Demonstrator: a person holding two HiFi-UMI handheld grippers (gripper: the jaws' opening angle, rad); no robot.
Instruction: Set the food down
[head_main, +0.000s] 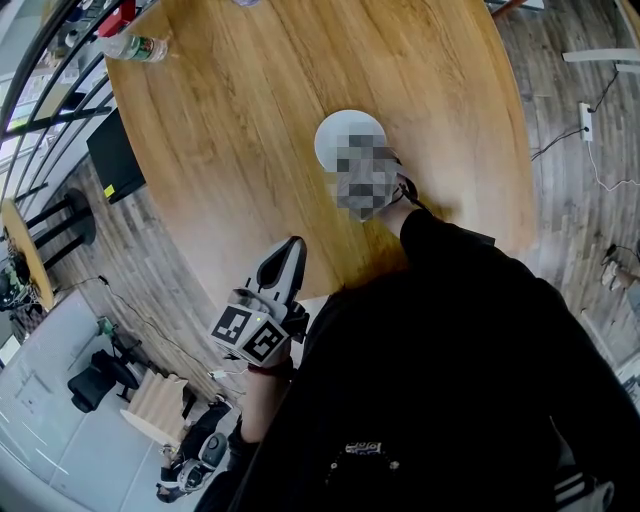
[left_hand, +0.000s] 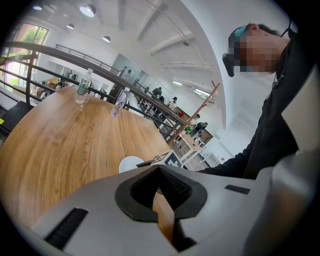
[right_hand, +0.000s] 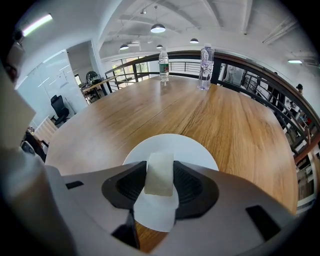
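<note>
A pale, whitish block of food (right_hand: 160, 181) sits between the pads of my right gripper (right_hand: 160, 170), which is shut on it. It hangs just above a round white plate (right_hand: 192, 149) on the wooden table. In the head view the plate (head_main: 340, 130) lies mid-table, and a mosaic patch covers most of the right gripper beside it. My left gripper (head_main: 289, 252) hovers over the table's near edge, apart from the plate. Its jaws (left_hand: 160, 170) are together with nothing in them. The plate (left_hand: 130, 162) shows beyond them.
The round wooden table (head_main: 250, 120) has two water bottles (right_hand: 163, 64) (right_hand: 205, 61) at its far side by a railing. One bottle (head_main: 135, 47) shows at the head view's top left. Floor, cables and an office chair (head_main: 95, 380) lie around the table.
</note>
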